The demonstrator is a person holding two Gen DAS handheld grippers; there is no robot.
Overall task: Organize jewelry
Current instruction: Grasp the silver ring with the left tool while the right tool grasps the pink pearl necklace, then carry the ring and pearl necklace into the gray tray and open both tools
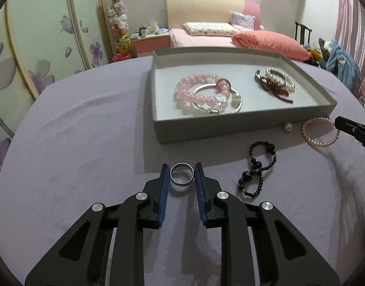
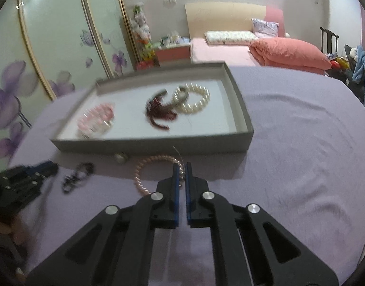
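A grey tray on the purple cloth holds a pink bead bracelet, a silver bangle, a white pearl bracelet and a dark red piece. My left gripper is shut on a silver ring, which touches both pads, low over the cloth in front of the tray. My right gripper is shut on a pink pearl bracelet lying in front of the tray; it also shows in the left wrist view. A black bead bracelet lies between the grippers.
A small pearl bead lies against the tray's front wall. The purple cloth covers the round table. A bed with an orange quilt stands behind, and flowered wardrobe doors stand at the left.
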